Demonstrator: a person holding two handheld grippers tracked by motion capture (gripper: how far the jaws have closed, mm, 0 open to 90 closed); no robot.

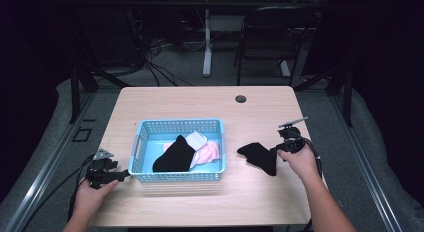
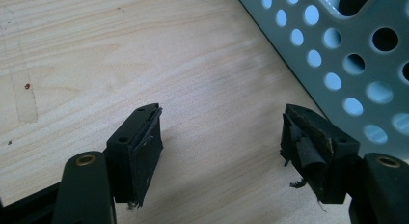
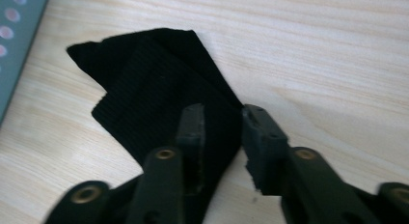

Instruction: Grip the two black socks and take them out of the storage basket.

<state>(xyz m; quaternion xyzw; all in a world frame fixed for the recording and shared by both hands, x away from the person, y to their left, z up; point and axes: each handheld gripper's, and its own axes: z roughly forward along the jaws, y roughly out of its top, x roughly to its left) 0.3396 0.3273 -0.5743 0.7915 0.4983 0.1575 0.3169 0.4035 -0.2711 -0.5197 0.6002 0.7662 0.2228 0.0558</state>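
Observation:
A black sock (image 1: 257,156) lies flat on the wooden table (image 1: 200,99), to the right of a light-blue perforated basket (image 1: 180,123). My right gripper (image 1: 276,151) sits low at the sock's right end. In the right gripper view its jaws stand a little apart over the sock (image 3: 144,84), with the cloth's edge lying between them, and the right gripper (image 3: 219,120) is open. Another black sock (image 1: 175,154) lies in the basket on a white sock (image 1: 196,139) and a pink one (image 1: 209,152). My left gripper (image 1: 122,176) rests open on bare wood by the basket's near-left corner (image 2: 337,64), its jaws wide and nothing between them (image 2: 222,132).
A round cable hole (image 1: 240,98) sits near the table's far edge. Beyond the table stand a black chair (image 1: 270,37) and a white table leg (image 1: 207,42). A corner of the basket (image 3: 14,45) shows at the left of the right gripper view.

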